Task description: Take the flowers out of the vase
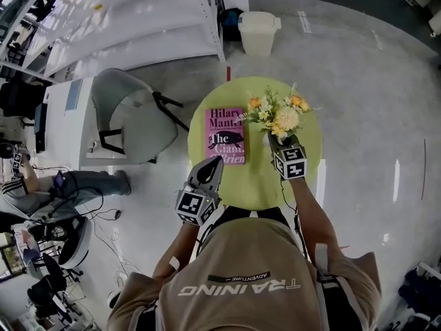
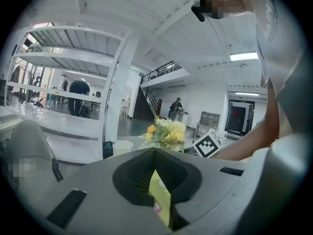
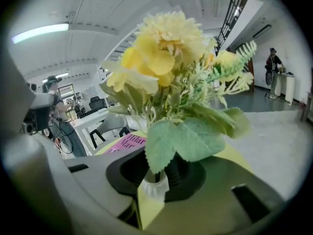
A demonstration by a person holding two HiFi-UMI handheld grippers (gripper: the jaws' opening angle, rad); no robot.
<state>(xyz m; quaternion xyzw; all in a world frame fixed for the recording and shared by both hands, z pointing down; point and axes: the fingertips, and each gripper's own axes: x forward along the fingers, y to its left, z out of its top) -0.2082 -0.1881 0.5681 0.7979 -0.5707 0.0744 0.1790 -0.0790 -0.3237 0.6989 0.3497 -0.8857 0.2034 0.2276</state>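
A bunch of yellow and white flowers stands in a small white vase on the round yellow-green table. In the right gripper view the flowers fill the frame. My right gripper reaches in under them, open. The vase's ribbed neck sits between its jaws, and a big leaf covers the right pad. My left gripper hovers shut and empty over the table's near left edge. It points toward the flowers.
A pink book lies on the table left of the vase. A white chair stands to the left of the table, and a white bin beyond it. White shelving runs along the back left.
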